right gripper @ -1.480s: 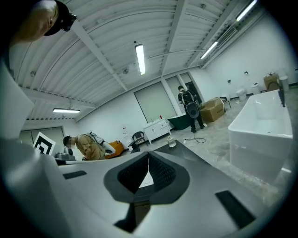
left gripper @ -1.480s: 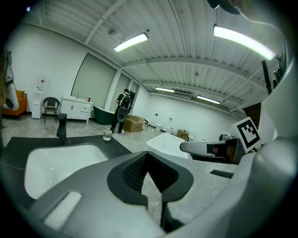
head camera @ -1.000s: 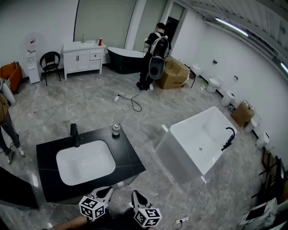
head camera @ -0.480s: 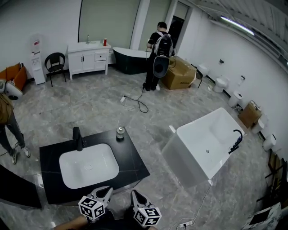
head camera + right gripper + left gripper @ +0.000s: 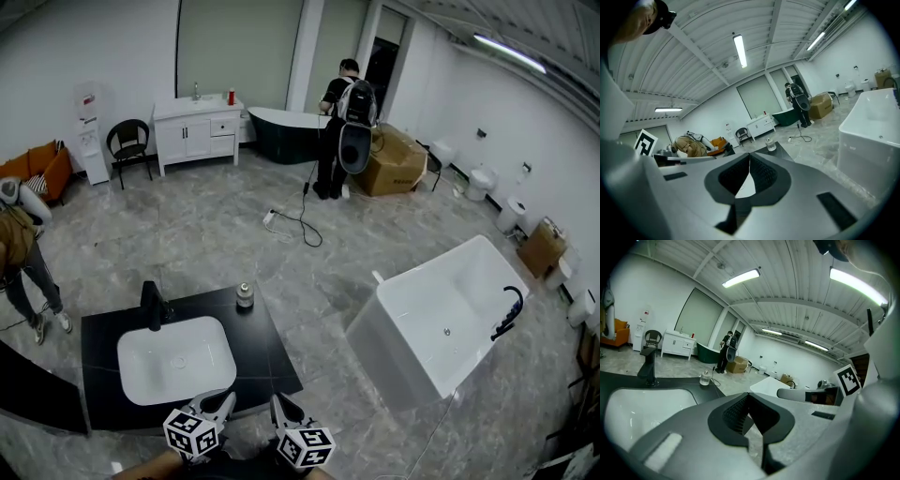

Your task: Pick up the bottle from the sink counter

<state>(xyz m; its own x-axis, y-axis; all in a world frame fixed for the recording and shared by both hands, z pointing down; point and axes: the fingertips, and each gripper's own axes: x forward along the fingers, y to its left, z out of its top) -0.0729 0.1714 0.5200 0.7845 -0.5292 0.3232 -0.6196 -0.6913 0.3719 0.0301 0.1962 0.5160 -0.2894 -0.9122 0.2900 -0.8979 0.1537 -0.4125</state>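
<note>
The left tongs (image 5: pixel 749 401) are shut tight with nothing between them; the right tongs (image 5: pixel 749 161) look pressed together and are just as empty; both hang side by side at the near edge of the black surface (image 5: pixel 265 349). Straight ahead of them and a little to the left lies the white basin (image 5: pixel 176 360); beyond it stands the dark tap (image 5: pixel 150 305). The bottle (image 5: pixel 245 295), small and clear with a pale cap, stands upright at the far edge of the surface, well ahead of both tongs and roughly between their lines. The step in hand seems to be the reach, not yet begun; the next move probably calls for one pair to spread wide, travel forward past the basin's right rim, straddle the bottle's body, then close.
</note>
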